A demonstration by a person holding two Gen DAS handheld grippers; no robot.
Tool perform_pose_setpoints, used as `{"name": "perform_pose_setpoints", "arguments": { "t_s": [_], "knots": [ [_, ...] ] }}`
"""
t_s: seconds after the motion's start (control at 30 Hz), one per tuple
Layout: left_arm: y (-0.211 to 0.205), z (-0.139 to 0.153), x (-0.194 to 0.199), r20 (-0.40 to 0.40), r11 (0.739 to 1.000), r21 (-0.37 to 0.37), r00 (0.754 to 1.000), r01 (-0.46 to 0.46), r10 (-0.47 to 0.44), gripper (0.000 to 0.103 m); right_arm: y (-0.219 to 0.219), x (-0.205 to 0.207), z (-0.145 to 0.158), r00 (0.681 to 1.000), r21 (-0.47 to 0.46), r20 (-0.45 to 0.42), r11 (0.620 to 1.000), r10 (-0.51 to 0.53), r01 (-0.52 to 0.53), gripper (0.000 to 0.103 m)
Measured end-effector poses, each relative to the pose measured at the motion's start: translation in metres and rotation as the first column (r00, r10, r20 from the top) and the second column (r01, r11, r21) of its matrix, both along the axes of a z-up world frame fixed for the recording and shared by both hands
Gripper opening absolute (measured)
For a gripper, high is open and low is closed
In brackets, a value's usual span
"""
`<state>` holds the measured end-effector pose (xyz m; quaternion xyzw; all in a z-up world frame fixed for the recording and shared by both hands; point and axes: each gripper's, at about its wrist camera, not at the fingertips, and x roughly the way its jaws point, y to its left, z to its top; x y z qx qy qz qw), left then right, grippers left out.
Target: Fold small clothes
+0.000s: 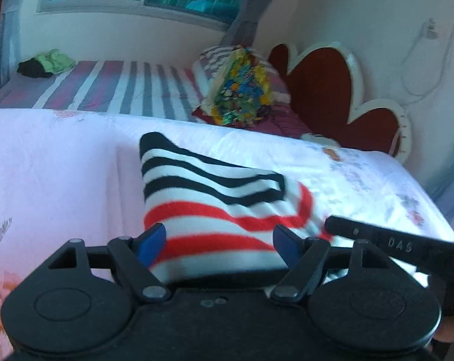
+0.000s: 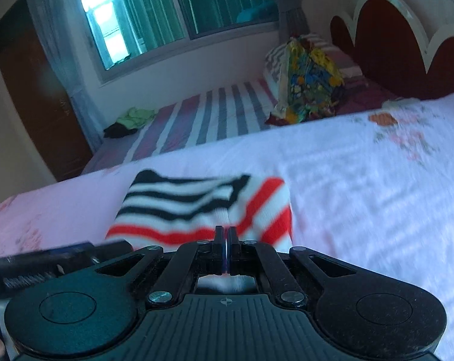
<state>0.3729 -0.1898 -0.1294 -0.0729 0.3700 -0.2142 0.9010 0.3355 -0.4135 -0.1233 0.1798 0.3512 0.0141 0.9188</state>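
Observation:
A small striped garment (image 1: 214, 198), black-and-white on top and red-and-white below, lies partly folded on the pale pink bed sheet (image 1: 61, 165). My left gripper (image 1: 219, 245) is open, its blue pads either side of the garment's near red-striped edge. In the right wrist view the same garment (image 2: 196, 207) lies just ahead. My right gripper (image 2: 226, 233) has its jaws closed together at the garment's near edge; whether cloth is pinched between them is unclear. The right gripper's black body (image 1: 407, 246) shows at the right of the left wrist view.
A striped mattress (image 1: 121, 87) lies beyond the sheet, with a colourful bundle (image 1: 242, 90) against a pillow, and green and black clothes (image 1: 46, 64) in the far corner. A red and white headboard (image 1: 332, 90) stands at the right. A window (image 2: 166, 15) is behind.

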Motion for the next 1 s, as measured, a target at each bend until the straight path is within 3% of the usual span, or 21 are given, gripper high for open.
{"name": "perform_pose_setpoints", "arguments": {
  "t_s": [0.17,0.23,0.3,0.43,0.5,0.7,0.8,0.87,1.0],
  "knots": [
    [0.004,-0.028,0.020,-0.058,0.998,0.053,0.997,-0.045,0.049,0.076,0.007,0.034,-0.023,0.999,-0.104,-0.026,0.994,-0.027,0.025,0.000],
    [0.014,-0.040,0.022,-0.094,0.998,0.013,0.994,-0.056,0.057,0.077,-0.003,0.040,-0.046,0.997,-0.116,-0.070,0.993,-0.043,0.035,0.000],
    [0.021,-0.047,0.024,-0.130,0.997,-0.035,0.990,-0.064,0.059,0.077,-0.017,0.034,-0.062,0.997,-0.063,-0.043,0.996,-0.067,0.064,0.000],
    [0.025,-0.040,0.028,-0.127,0.997,-0.039,0.990,-0.063,0.057,0.075,-0.028,0.037,-0.053,0.997,-0.022,-0.050,0.998,-0.054,0.052,0.000],
    [0.028,-0.030,0.030,-0.098,0.995,-0.052,0.992,-0.088,0.082,0.074,-0.028,0.039,-0.042,0.999,-0.012,-0.010,0.999,-0.040,0.040,0.000],
    [0.023,-0.030,0.065,-0.103,0.988,-0.033,0.983,-0.153,0.149,0.073,-0.008,0.072,-0.038,1.000,-0.076,0.017,0.997,0.011,-0.010,0.000],
    [0.025,-0.041,0.086,-0.127,0.982,-0.004,0.974,-0.190,0.188,0.075,-0.005,0.085,-0.048,1.000,-0.133,0.005,0.991,-0.012,0.012,0.000],
    [0.027,-0.051,0.095,-0.151,0.979,0.004,0.967,-0.206,0.204,0.077,-0.009,0.097,-0.069,0.997,-0.141,-0.074,0.990,-0.014,0.003,0.000],
    [0.019,-0.053,0.091,-0.104,0.985,0.050,0.980,-0.167,0.172,0.078,-0.022,0.096,-0.078,0.997,-0.080,-0.066,0.996,-0.039,0.034,0.000]
  ]
}}
